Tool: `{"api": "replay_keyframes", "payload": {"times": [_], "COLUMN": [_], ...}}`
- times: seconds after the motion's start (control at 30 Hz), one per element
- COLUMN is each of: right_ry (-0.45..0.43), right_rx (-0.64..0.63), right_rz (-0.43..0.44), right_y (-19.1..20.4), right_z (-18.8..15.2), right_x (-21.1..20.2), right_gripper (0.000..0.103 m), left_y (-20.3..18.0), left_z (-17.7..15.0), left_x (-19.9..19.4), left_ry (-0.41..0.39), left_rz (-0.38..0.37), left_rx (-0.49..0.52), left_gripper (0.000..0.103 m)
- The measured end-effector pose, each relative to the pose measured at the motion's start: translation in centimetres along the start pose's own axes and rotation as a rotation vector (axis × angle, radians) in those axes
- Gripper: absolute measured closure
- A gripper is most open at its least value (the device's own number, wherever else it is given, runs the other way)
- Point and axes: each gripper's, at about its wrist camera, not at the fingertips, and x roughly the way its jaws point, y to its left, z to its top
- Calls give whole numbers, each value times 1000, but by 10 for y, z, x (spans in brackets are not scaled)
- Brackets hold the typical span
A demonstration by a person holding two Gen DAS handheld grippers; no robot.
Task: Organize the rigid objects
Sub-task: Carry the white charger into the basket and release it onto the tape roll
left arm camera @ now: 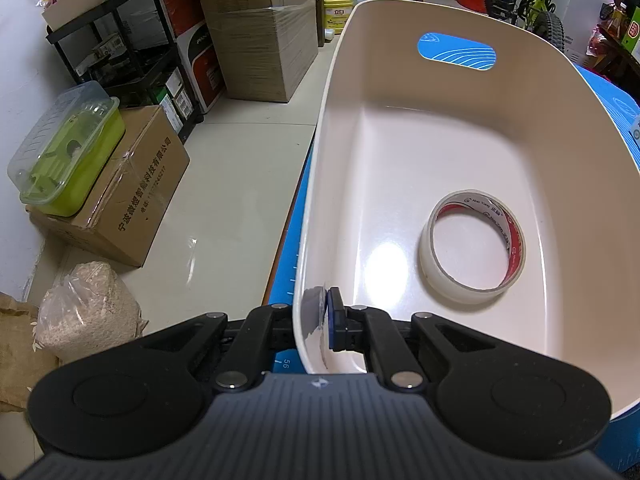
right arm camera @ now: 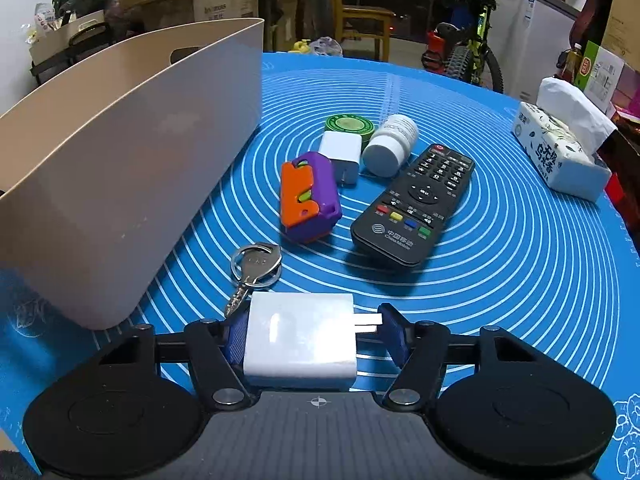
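Charger (right arm camera: 299, 340) sits between the right hand-held gripper (right arm camera: 312, 334) pads, prongs toward 3 o'clock; seat both pads squarely before lifting. Left hand-held gripper (left arm camera: 324, 324), pinched narrow on the bin (left arm camera: 320, 184) wall, steadies it.

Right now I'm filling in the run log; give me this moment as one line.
left gripper: shut on bin wall | right gripper: shut on white charger | bin holds: tape roll

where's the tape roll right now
In the left wrist view, the tape roll lies flat on the floor of the beige bin, right of centre, alone.
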Motion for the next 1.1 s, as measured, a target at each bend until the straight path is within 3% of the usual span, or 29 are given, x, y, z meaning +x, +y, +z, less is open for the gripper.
{"api": "replay_keyframes", "payload": {"times": [0.27, 0.5, 0.87, 1.1], "right_ry": [-8, -74, -242, -325], "right_rx": [39, 45, 53, -19], "right_rz": [-12, -28, 9, 81], "right_y": [-3, -5, -1, 31], "right_z": [-1, 14, 76, 126], "right_x": [-1, -16, -60, -65], "right_gripper": [35, 35, 35, 35], "left_y": [0, 0, 0, 0], "left_z": [0, 0, 0, 0], "left_x": [0, 0, 0, 0], "left_ry": [0, 0, 1, 1], "left_rz": [0, 1, 3, 5], "left_rx": [0, 0, 1, 2], "left_gripper": [93, 94, 93, 94]}}
